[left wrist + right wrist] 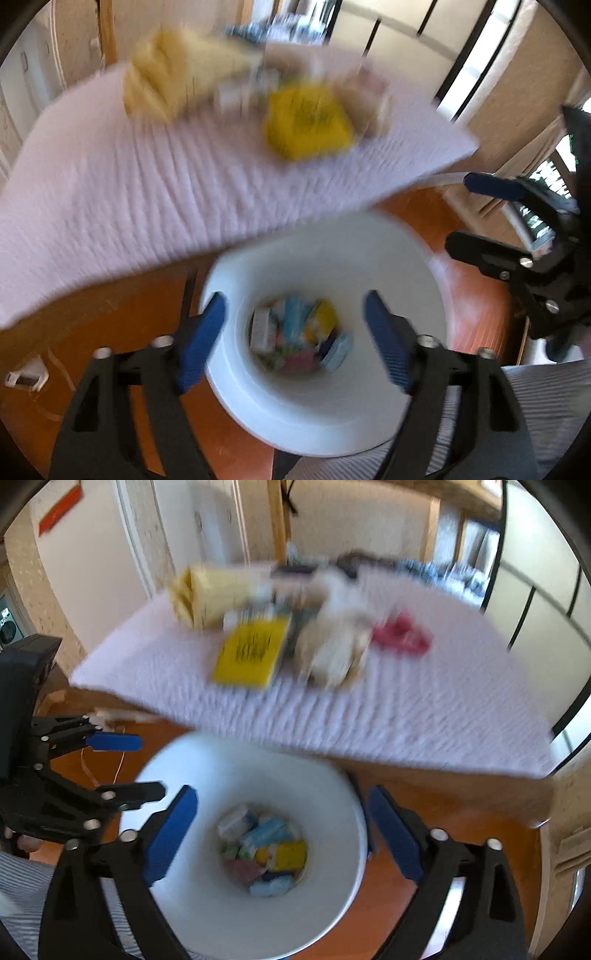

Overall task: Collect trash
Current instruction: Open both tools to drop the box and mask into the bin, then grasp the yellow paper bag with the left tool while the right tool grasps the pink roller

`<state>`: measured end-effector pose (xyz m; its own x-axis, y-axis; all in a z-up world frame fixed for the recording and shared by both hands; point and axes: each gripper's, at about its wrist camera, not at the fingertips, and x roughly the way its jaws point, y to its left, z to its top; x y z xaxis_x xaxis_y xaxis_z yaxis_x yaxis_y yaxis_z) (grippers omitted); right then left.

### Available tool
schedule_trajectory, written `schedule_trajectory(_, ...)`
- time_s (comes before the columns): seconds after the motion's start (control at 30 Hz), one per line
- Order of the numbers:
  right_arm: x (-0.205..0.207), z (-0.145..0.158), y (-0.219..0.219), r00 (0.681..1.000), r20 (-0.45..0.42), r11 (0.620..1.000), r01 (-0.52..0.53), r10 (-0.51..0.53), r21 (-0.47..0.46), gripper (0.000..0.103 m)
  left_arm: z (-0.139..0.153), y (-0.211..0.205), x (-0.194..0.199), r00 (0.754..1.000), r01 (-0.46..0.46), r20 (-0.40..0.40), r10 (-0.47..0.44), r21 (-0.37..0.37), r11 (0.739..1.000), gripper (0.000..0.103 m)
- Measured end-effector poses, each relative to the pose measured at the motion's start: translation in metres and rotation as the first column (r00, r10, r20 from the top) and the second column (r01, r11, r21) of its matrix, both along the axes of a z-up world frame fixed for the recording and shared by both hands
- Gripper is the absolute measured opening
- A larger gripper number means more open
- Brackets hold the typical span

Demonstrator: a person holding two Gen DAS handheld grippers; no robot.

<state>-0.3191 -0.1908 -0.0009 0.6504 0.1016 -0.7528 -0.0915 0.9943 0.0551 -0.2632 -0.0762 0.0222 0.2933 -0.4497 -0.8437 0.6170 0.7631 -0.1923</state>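
Observation:
A white bin [399, 280] stands on the orange floor below the table edge, with several colourful wrappers [299, 332] at its bottom; it also shows in the right wrist view [207, 904]. My left gripper [295, 332] hangs open and empty over the bin. My right gripper [282, 834] is open and empty over the bin too. On the table's pale cloth [129, 192] lie a yellow packet [306, 122], a yellow box [166, 81], crumpled white paper [336, 646] and a red wrapper [402, 635]. Both views are blurred.
The right gripper [517, 236] shows at the right of the left wrist view, the left gripper [92, 768] at the left of the right wrist view. A small white object [26, 376] lies on the floor at left. Striped cloth [546, 406] is at lower right.

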Motion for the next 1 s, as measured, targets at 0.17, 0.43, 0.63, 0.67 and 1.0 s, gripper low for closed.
schedule_trajectory(0.17,0.008,0.044,-0.021,0.979,0.175,0.993,0.109,-0.099,-0.046,0.099,0.054,0.018,0.020,0.981,-0.072,0.174,0.084,-0.073,0.995,0.102)
schedule_trajectory(0.43,0.073,0.037,-0.063,0.971,0.114,0.975,0.217,-0.211,-0.049,0.099,0.054,0.029,0.095,0.967,-0.196,0.141,0.212,-0.121,0.973,0.102)
schedule_trajectory(0.63,0.117,0.017,-0.082,0.963,0.044,0.964,0.267,-0.267,0.006,0.099,0.039,0.017,0.132,0.972,-0.210,0.084,0.221,-0.129,0.969,0.102)
schedule_trajectory(0.67,0.124,0.012,-0.087,0.961,0.024,0.961,0.276,-0.276,0.017,0.099,0.037,0.015,0.136,0.972,-0.207,0.088,0.218,-0.120,0.971,0.102)
schedule_trajectory(1.0,0.168,-0.024,-0.090,0.953,-0.065,0.951,0.301,-0.297,0.074,0.099,0.023,-0.005,0.167,0.976,-0.198,0.076,0.206,-0.104,0.975,0.102)
